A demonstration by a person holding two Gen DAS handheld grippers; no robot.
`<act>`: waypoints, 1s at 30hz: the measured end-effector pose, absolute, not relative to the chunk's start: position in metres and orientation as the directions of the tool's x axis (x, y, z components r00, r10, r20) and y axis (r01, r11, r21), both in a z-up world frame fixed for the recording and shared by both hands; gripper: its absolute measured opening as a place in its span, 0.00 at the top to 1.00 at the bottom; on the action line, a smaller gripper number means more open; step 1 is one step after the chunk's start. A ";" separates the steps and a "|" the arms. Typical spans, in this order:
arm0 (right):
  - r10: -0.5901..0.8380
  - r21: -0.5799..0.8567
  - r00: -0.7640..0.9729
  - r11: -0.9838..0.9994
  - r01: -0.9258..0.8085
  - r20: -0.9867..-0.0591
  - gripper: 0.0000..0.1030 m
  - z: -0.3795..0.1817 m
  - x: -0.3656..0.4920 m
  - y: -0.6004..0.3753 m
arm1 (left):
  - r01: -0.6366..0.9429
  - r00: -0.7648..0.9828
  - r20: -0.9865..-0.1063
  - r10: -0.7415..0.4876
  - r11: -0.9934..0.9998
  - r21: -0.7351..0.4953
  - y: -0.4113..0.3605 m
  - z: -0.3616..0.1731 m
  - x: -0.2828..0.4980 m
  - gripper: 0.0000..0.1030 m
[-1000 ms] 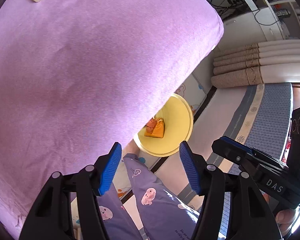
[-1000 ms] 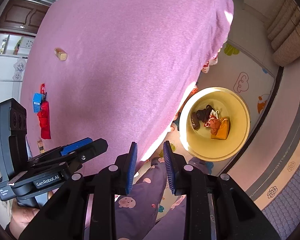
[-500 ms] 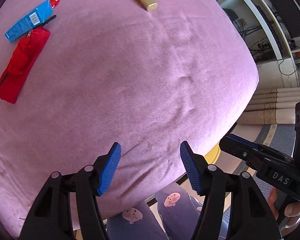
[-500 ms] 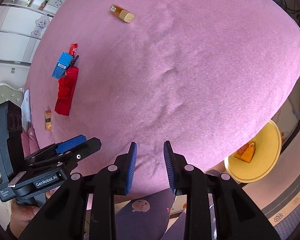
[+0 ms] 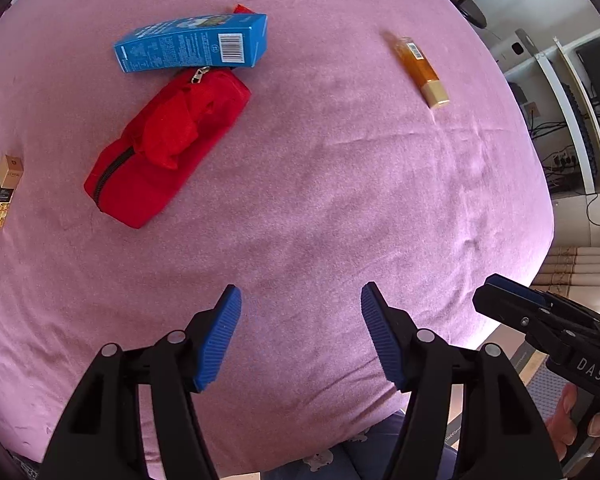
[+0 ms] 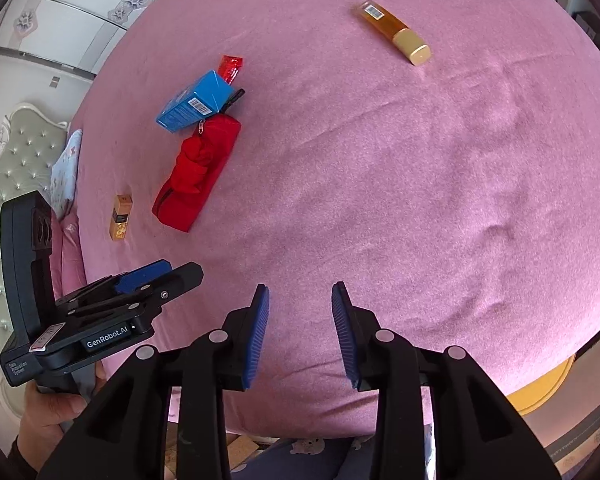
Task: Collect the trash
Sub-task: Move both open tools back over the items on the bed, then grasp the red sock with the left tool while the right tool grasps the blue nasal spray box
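While poised above the pink bed, both grippers' fingers apart, nothing between them.

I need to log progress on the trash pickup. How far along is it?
Nothing is in hand: the left gripper and right gripper are both open over the bed. Still lying there: blue box, amber tube, gold box, red wrapper, red pouch.

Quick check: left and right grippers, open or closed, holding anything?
Left gripper: open, empty, above the pink bed.
Right gripper: open, empty.
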State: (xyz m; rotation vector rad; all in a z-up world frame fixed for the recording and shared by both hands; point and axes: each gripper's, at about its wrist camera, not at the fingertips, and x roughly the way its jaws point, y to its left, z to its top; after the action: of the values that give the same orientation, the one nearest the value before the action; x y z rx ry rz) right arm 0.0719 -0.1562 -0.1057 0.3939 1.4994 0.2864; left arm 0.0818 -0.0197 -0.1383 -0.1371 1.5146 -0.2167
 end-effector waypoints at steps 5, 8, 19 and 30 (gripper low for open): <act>0.427 0.427 0.028 0.904 -0.012 -0.904 0.68 -0.110 0.106 -0.136 | 0.009 0.057 -0.980 -0.193 0.981 -0.193 0.002 -0.142 0.102 0.39; 0.433 0.432 -0.002 0.901 -0.041 -0.902 0.68 -0.117 0.126 -0.125 | -0.029 0.059 -0.981 -0.187 0.982 -0.189 0.013 -0.145 0.114 0.39; 0.439 0.447 -0.090 0.888 -0.105 -0.894 0.64 -0.144 0.185 -0.084 | -0.134 0.034 -0.989 -0.144 0.980 -0.147 0.046 -0.177 0.172 0.36; 0.420 0.434 -0.116 0.887 -0.154 -0.900 0.64 -0.160 0.235 -0.059 | -0.107 -0.023 -0.993 -0.113 0.988 -0.109 0.052 -0.216 0.216 0.36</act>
State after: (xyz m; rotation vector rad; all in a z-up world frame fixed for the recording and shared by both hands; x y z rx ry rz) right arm 0.2345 -0.0594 -0.1597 0.2107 1.6175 0.4940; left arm 0.2157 0.0516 -0.2163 -0.1710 1.5966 -0.0047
